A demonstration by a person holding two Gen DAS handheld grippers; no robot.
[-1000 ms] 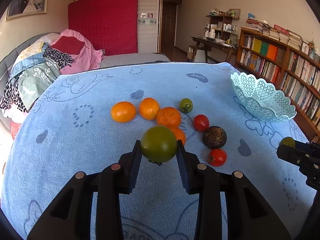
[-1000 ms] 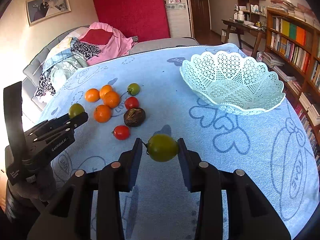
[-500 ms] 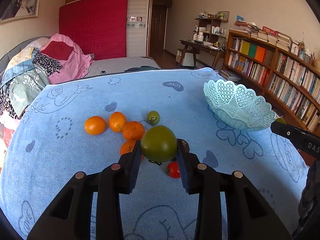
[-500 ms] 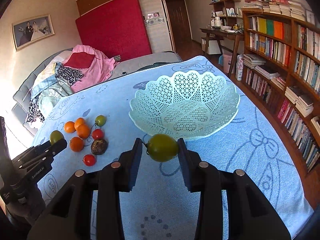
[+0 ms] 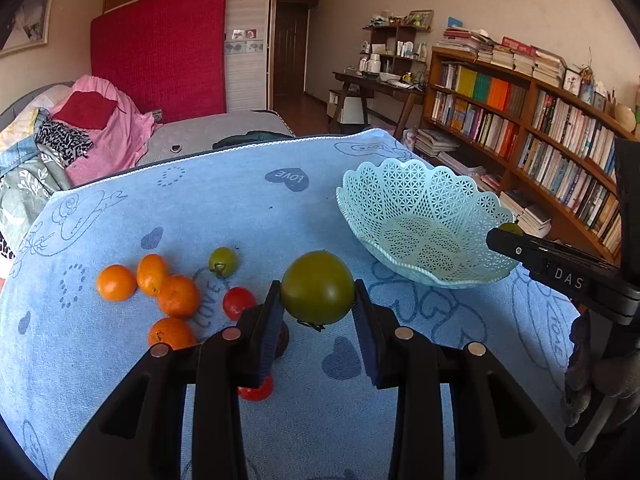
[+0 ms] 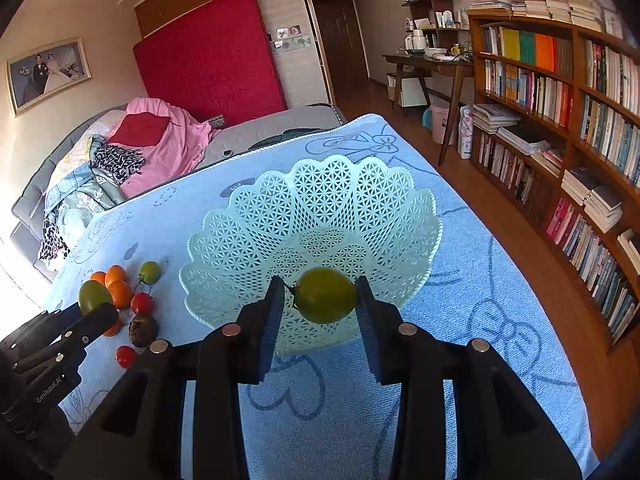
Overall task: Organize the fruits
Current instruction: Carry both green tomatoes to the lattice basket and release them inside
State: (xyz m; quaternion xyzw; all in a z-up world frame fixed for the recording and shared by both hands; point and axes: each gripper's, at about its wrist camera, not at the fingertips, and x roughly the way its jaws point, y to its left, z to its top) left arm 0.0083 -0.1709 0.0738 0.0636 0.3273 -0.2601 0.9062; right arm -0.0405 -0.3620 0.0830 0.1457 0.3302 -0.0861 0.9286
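Above the basket [image 6: 248,232], right gripper [image 6: 320,300] clamps a green tomato [image 6: 326,295].

The basket [image 6: 320,216] is pale mint green with a lacy pattern of little holes. The cloth [image 5: 240,208] is light blue with dark blue hearts and doodles. Each black claw [image 5: 317,312] [image 6: 320,312] holds a green tomato [image 5: 317,287] [image 6: 325,295]. The oranges [image 5: 176,295] are bright orange.

The basket [image 6: 312,216] is shiny plastic full of little holes. The blue cloth [image 5: 240,208] looks soft and fuzzy. The green tomato [image 5: 317,287] is smooth.
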